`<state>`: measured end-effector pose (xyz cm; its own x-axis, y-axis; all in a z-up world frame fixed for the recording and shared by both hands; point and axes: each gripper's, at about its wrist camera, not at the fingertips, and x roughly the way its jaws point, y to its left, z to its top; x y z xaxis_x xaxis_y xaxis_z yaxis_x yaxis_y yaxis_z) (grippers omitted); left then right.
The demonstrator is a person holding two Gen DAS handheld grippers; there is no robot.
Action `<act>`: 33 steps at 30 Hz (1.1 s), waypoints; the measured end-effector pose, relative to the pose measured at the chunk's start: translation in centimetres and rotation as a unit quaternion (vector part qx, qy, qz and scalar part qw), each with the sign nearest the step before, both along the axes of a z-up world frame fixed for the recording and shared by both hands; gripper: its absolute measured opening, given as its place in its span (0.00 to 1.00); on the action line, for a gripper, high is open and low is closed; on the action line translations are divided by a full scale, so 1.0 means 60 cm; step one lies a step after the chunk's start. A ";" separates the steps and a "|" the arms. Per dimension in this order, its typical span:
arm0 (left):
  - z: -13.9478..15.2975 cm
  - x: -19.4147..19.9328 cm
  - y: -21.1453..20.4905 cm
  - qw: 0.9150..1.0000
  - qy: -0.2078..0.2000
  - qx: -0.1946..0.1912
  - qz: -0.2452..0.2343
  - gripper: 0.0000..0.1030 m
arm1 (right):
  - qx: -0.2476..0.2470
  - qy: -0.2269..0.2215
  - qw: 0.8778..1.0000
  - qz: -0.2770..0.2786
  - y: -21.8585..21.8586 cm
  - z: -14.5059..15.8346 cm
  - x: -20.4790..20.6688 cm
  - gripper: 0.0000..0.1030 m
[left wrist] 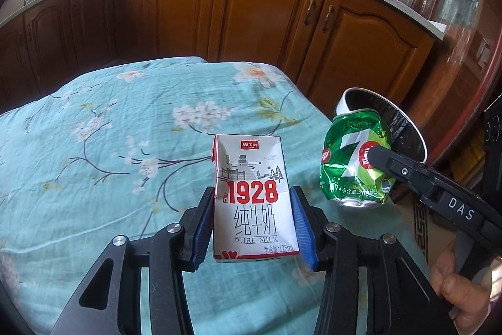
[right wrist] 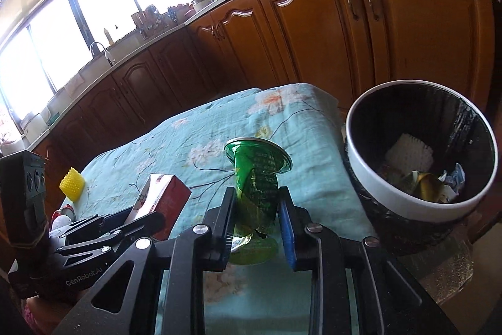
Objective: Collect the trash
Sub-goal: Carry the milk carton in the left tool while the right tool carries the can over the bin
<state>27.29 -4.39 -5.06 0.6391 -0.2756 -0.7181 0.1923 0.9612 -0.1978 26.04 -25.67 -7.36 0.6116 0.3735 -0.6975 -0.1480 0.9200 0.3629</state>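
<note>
Milk carton point(left wrist: 254, 200) clamped in left gripper point(left wrist: 252, 228); crushed can point(right wrist: 255, 200) (green) in right gripper point(right wrist: 259, 228).

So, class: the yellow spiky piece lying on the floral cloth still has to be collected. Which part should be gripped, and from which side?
Grip the yellow spiky piece across its two curved sides, coming down from above. It looks like a short open band resting on the cloth, nothing touching it, so the top is free. Its bumps should help the hold. Both tongs are full now, so one must empty first.
</note>
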 end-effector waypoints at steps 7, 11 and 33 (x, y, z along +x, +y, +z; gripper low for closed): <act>0.013 -0.010 -0.056 1.000 -0.005 0.009 -0.030 0.44 | -0.006 -0.016 0.999 -0.027 -0.047 0.019 -0.029 0.25; 0.020 -0.014 -0.078 0.999 -0.009 0.012 -0.043 0.44 | -0.006 -0.021 0.999 -0.037 -0.067 0.028 -0.039 0.25; 0.036 -0.009 -0.159 0.996 -0.019 0.027 -0.083 0.44 | 0.007 -0.037 0.996 -0.085 -0.155 0.049 -0.075 0.25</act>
<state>26.74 -13.91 -2.90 0.6143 -0.3412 -0.7115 0.3557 0.9246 -0.1364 21.51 -34.95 -4.44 0.7165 0.2689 -0.6437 -0.0172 0.9293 0.3690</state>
